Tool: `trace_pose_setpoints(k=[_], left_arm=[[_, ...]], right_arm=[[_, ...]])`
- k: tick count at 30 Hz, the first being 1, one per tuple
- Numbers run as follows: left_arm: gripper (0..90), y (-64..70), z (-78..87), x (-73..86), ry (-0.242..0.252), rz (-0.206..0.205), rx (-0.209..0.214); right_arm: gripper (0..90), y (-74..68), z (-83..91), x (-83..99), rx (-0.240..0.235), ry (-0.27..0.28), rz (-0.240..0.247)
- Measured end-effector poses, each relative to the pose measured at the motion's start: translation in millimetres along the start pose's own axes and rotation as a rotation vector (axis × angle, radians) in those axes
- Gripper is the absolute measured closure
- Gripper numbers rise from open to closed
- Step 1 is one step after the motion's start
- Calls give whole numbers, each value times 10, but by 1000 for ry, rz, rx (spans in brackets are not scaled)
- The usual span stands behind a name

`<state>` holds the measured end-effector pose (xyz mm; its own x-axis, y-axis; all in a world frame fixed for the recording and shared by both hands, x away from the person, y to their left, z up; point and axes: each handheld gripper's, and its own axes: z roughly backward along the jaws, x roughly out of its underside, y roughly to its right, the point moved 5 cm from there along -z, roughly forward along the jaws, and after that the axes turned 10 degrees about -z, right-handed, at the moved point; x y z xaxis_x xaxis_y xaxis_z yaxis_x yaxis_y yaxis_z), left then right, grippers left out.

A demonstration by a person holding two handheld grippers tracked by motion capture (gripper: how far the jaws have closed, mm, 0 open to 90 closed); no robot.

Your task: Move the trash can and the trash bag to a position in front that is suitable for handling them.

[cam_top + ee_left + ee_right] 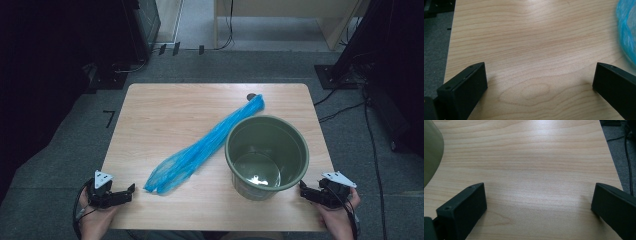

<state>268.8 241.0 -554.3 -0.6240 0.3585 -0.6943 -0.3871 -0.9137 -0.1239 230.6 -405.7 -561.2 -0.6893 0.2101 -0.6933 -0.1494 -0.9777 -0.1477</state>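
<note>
**Both grippers waiting at the near edge, bag and bucket untouched**

At the near left corner of the table point(165, 107), my left gripper point(131, 189) rests low with its jaws spread wide and nothing between them; in the left gripper view I see bare wood between the two black jaws, and a bit of blue plastic at the right edge. Moving to the right, the blue bag point(205, 145) lies flat and twisted long, going diagonally from its wide end near my left gripper to its narrow end at the far edge. Its middle part passes just beside the rim of the green bucket point(266, 155), which stands upright and looks empty. At the near right corner, my right gripper point(301, 186) is also wide open and holds nothing, close to the bucket's base.

I judge that the work is at its very start: probably the bag must go into the bucket as a liner. For the next move, I would bring the left gripper forward to the wide end of the bag and close on one thin layer, which can slip easily.
</note>
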Motion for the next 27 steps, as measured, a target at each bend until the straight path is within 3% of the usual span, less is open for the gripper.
trace_pose_setpoints(k=[4, 6, 7, 8, 9, 10, 11, 12, 16, 18, 19, 20, 22, 23, 25, 27], left_arm=[[0, 3, -2, -11, -8, 8, -9], [0, -8, 14, -19, -5, 7, -23], [0, -19, 31, -27, 6, 18, -28], [0, -31, 74, -65, 69, 81, 5], [0, -31, 74, -65, 69, 81, 5], [0, -28, 99, -95, 104, 120, 35], [46, 1, 124, -138, 137, 131, 38], [47, 1, 124, -138, 137, 131, 38], [61, 160, 136, -246, 178, 75, 58], [61, 262, 121, -299, 195, 79, 101], [61, 390, 90, -352, 208, 74, 180], [61, 451, 65, -375, 204, 67, 205], [79, 502, 41, -390, 195, 53, 212], [212, 544, 17, -405, 186, 49, 203], [264, 618, -20, -414, 173, 31, 221], [320, 738, -47, -405, 165, -9, 284]], right_arm=[[56, -12, 21, 1, 4, 18, 18], [143, -16, 47, -13, 48, 60, 21], [146, -25, 59, -22, 55, 73, 7], [146, -78, 69, -51, 2, 91, -31], [146, -78, 69, -51, 2, 91, -31], [146, -112, 71, -70, -27, 100, -48], [146, -203, 59, -119, -55, 123, -71], [146, -203, 59, -119, -55, 123, -71], [159, -379, 45, -177, -78, 160, -46], [196, -525, 59, -175, -115, 182, -13], [217, -560, 64, -169, -107, 193, -5], [225, -583, 67, -165, -105, 199, 2], [226, -602, 66, -160, -112, 201, 6], [225, -629, 63, -147, -137, 196, 11], [228, -652, 64, -134, -148, 191, 6], [231, -673, 63, -126, -148, 187, 8]])
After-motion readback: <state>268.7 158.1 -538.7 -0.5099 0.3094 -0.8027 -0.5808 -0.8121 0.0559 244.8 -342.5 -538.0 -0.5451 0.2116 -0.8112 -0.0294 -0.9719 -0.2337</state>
